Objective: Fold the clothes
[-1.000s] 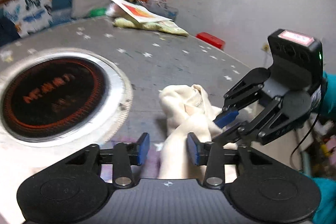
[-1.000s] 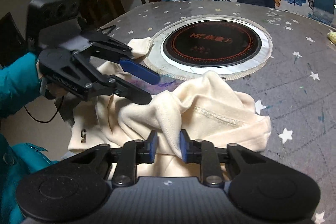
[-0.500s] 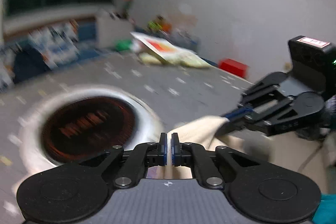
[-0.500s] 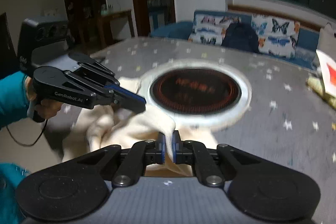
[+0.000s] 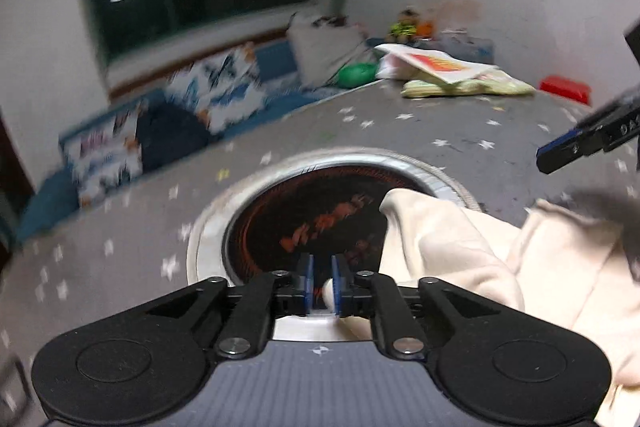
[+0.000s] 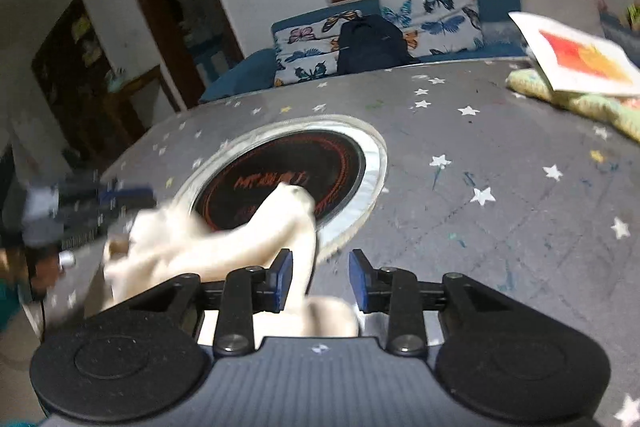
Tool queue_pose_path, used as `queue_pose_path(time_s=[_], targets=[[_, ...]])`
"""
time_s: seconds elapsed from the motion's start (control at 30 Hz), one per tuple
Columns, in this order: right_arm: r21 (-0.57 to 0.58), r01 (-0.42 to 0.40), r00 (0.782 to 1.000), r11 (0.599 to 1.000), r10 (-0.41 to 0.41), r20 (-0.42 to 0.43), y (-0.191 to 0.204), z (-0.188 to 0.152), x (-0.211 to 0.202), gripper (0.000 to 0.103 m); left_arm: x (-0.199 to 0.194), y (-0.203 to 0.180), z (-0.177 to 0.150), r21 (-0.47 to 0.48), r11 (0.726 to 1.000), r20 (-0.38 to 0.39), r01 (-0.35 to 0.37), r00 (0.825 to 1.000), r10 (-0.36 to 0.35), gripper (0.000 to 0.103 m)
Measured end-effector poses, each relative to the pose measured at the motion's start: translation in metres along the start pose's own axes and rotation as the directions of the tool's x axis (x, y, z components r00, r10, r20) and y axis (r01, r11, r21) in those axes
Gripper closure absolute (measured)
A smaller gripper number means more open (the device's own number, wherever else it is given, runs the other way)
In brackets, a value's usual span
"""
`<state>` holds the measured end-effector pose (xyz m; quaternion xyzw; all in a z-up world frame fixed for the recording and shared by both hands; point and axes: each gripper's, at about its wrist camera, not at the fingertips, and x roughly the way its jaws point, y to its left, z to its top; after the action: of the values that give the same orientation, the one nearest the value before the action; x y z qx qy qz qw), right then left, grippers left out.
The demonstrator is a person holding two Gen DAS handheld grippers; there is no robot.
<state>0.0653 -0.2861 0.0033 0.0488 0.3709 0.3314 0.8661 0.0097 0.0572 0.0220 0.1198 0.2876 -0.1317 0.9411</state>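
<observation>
Cream garment (image 6: 224, 247) between spread right jaws, perhaps brushing narrowly parted left jaws.

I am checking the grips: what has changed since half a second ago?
The right gripper has opened and let go of the cream garment, which now lies partly over the round cooktop. The left gripper has parted slightly, cloth between its pads. The book stayed put.
</observation>
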Motion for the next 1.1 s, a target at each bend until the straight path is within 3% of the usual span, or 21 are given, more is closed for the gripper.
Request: queue_pose_path(time_s=[0.13,0.33,0.5,0.53,0.63,0.77,0.87,0.93,0.97,1.1], targets=[[0.02,-0.041,0.999,0.999,0.041,-0.018,-0.003,0.022,0.032,0.067,0.0,0.026,-0.006,-0.136,0.99,-0.048,0.043,0.998,-0.05,0.074],[-0.041,-0.066,0.993,0.997,0.062,-0.097,0.015,0.048,0.095,0.064,-0.01,0.039,-0.02,-0.228,0.969,-0.084,0.098,0.989,-0.12,0.066],[-0.125,-0.056,0.985,0.991,0.035,-0.168,0.037,0.048,0.136,0.063,-0.009,0.036,-0.025,-0.233,0.964,-0.106,0.13,0.982,-0.158,0.062],[-0.14,-0.055,0.984,0.989,0.03,-0.178,0.041,0.047,0.14,0.067,-0.009,0.035,-0.025,-0.236,0.961,-0.105,0.142,0.98,-0.171,0.06],[-0.193,-0.031,0.983,0.981,-0.005,-0.184,0.05,0.042,0.141,0.094,-0.004,0.032,-0.021,-0.244,0.953,-0.105,0.182,0.972,-0.212,0.057],[-0.219,0.022,0.992,0.975,-0.048,-0.115,0.049,0.05,0.124,0.095,0.011,0.024,-0.016,-0.249,0.941,-0.115,0.227,0.958,-0.262,0.052],[-0.227,0.056,0.996,0.972,-0.072,-0.061,0.044,0.061,0.109,0.095,0.024,0.017,-0.014,-0.231,0.937,-0.121,0.263,0.947,-0.296,0.064],[-0.236,0.077,0.996,0.969,-0.086,-0.03,0.042,0.07,0.102,0.095,0.033,0.01,-0.013,-0.209,0.937,-0.13,0.279,0.942,-0.31,0.091],[-0.241,0.087,0.996,0.967,-0.093,-0.015,0.041,0.075,0.1,0.095,0.037,0.006,-0.012,-0.192,0.944,-0.131,0.27,0.946,-0.297,0.095],[-0.248,0.139,0.99,0.959,-0.127,0.061,0.04,0.09,0.094,0.095,0.039,0.01,0.001,-0.105,0.988,-0.101,0.11,0.988,-0.121,0.101]])
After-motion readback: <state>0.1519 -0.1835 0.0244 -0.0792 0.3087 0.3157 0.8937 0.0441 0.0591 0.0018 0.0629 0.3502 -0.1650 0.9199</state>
